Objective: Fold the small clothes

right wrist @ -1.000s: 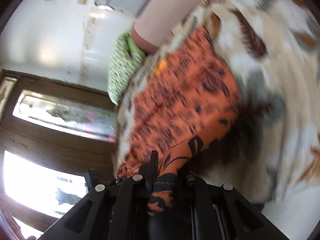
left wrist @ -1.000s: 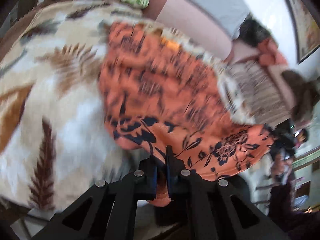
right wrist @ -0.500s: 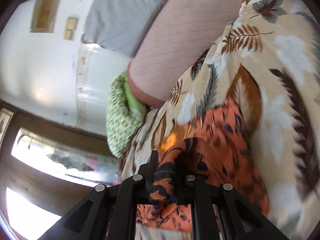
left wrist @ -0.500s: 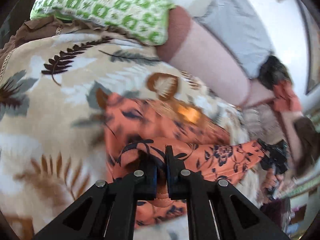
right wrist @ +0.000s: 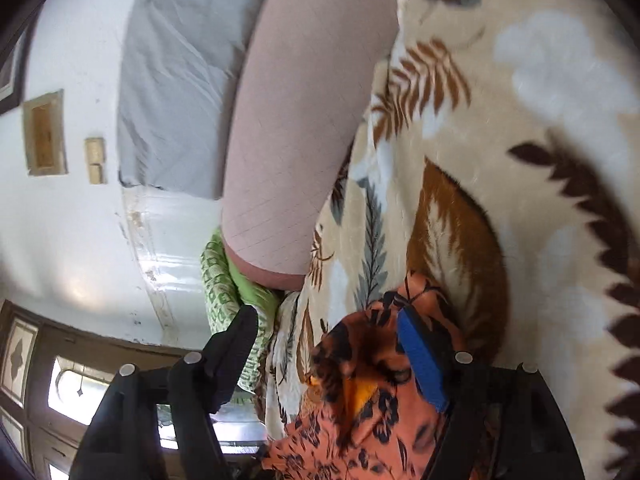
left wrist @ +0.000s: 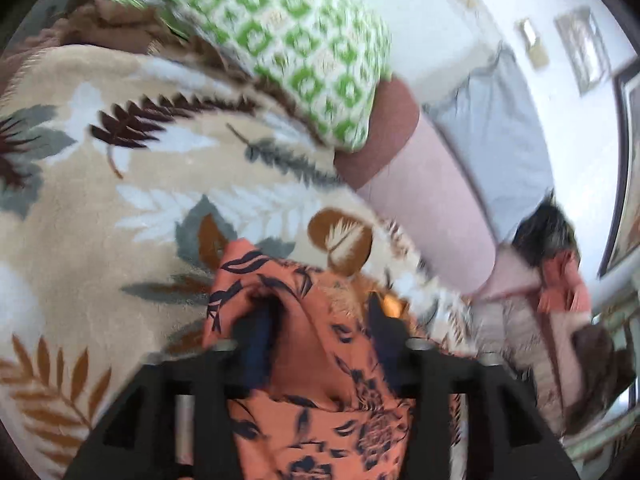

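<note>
With both tools spread apart, the orange floral garment lies bunched on the leaf-print blanket covering the bed, slack betw. the fingers of each tool rather than clamped.

Left tool: jaws wide; cloth mounds up in the gap and drapes toward the camera. Whether a finger touches the fabric cannot be told (motion blur).

Right tool: jaws wide; blue-padded finger rests against or just beside the garment's top fold, the other finger stands off the cloth, toward the bed's edge, in front of the green patterned pillow.

Key relation: garment sits directly ahead of and under both tools, nearer the bed's edge than its middle; its long axis appears to run from one tool to the other, i.e. across each tool's line of sight. Neither tool is clearly nearer; both are at the cloth.

Judgement: fold looks just laid down, w/ release under way. Next move prob. needs a fresh grip on one end; the heap is lumpy, so layers may slip.

Pink bolster lies at the bed's far side, well apart from the garment.
</note>
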A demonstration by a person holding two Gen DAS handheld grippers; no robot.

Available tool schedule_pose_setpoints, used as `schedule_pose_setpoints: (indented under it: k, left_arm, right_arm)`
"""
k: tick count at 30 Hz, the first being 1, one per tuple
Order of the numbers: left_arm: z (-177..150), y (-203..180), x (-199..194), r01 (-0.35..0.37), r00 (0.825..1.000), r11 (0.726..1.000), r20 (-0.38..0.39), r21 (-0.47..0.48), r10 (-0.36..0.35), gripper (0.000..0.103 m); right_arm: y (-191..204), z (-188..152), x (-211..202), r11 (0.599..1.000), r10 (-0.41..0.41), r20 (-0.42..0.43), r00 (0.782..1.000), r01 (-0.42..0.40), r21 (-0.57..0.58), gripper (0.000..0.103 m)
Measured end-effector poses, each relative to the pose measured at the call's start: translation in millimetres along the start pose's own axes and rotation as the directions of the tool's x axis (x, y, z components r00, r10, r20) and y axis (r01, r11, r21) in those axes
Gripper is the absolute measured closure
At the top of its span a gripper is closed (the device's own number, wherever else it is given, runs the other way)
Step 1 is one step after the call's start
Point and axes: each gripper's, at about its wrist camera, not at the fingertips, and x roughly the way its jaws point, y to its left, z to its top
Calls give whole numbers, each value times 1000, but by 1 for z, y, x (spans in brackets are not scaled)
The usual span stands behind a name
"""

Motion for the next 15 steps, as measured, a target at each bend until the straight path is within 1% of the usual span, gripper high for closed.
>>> schedule_pose_setpoints:
  k: [1,2,3,4,5,7,9,10,11,12,13,14,15]
  left_arm:
    - [-3,-4,-14,-14,997,1000,79,-5,15,29]
    - [-5,-7,-26,-12,989,1000,146,-1,12,20]
    - [-8,-11,-38,-7,978,1000,207,4,6,15]
    - [-12,-15,-48,-37,970,999,238,-6,37,15]
    - [-15,-18,-53,-79,970,997,230,-21,82,15]
    - [-26,-24,-60,-127,971,992,203,-20,128,15]
    - [-44,-26,-59,-209,967,978,146,-25,210,15]
    - [-56,-26,-54,-227,968,974,105,-16,227,15]
    - [-67,-26,-49,-218,973,976,74,5,217,15]
    - [-77,-26,-37,-217,976,975,16,43,217,15]
    - [-81,-26,-30,-224,974,972,-19,69,226,16]
    - [-84,-26,-22,-230,971,968,-45,98,235,16]
    - [-87,-27,-15,-225,969,965,-70,132,235,16]
  right_arm:
    - [16,-12,-14,996,-45,-9,999,45,-77,28]
    - [16,-12,-14,996,-45,-9,999,45,-77,28]
    - [29,-22,-18,986,-89,-34,995,83,-148,28]
    - [43,-36,-18,966,-139,-66,988,121,-228,28]
    - [52,-50,-15,946,-176,-90,980,144,-289,28]
    - [69,-85,-3,893,-257,-162,953,170,-417,28]
    - [78,-125,18,845,-334,-235,913,180,-503,30]
    - [79,-145,30,818,-373,-256,892,186,-544,34]
    - [79,-167,45,783,-417,-273,867,191,-592,42]
    - [78,-182,58,758,-448,-287,847,189,-624,47]
    - [70,-213,82,707,-510,-312,801,185,-682,56]
    - [70,-213,82,707,-510,-312,801,185,-682,60]
    - [63,-231,107,666,-562,-308,768,198,-720,60]
